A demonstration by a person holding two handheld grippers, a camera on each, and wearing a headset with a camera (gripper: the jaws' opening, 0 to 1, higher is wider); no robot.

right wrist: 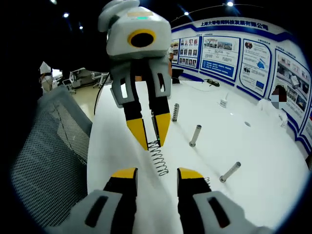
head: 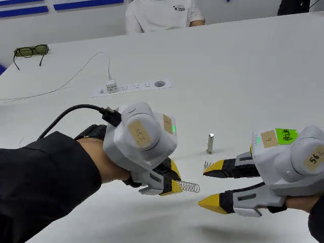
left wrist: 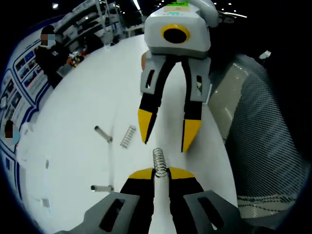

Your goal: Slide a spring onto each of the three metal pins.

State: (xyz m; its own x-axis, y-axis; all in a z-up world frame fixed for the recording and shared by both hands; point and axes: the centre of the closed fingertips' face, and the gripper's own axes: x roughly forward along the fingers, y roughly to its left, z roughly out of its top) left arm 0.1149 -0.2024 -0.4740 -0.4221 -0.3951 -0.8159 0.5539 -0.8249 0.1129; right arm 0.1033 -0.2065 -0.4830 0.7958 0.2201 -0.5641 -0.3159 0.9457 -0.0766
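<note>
What the left gripper holds: the left gripper [head: 175, 179] is clenched on one end of a spring [head: 189, 187], which sticks out level toward the right gripper [head: 203, 188].
Right gripper: its jaws are spread with nothing grasped, and the spring's free end reaches just to their mouth.
Head view gives: one pin [head: 210, 144] stands upright on the white worktop [head: 243, 76] beyond both grippers. A second spring [head: 207, 165] lies just beside the right gripper's upper jaw. A power strip [head: 131, 87] and glasses [head: 31, 50] sit well apart on the far side.
Left gripper view adds: the spring [left wrist: 159, 160] sits in the left gripper [left wrist: 160, 172], with the right gripper [left wrist: 165, 145] opposite. The second spring [left wrist: 127, 136] lies flat with a pin [left wrist: 103, 133] just beside it and another pin [left wrist: 102, 188] apart from both.
Right gripper view adds: the left gripper [right wrist: 152, 142] holds the spring [right wrist: 159, 158] toward the open right gripper [right wrist: 157, 171]. Off to the side are a pin [right wrist: 195, 135] and another pin [right wrist: 229, 171]. A coiled upright piece [right wrist: 175, 112] is too small to tell whether a pin is inside.
Edges: the worktop edge runs close beside both grippers, with a mesh chair [right wrist: 48, 146] beyond it.
Open room: bare worktop stretches from the pin to the power strip.
</note>
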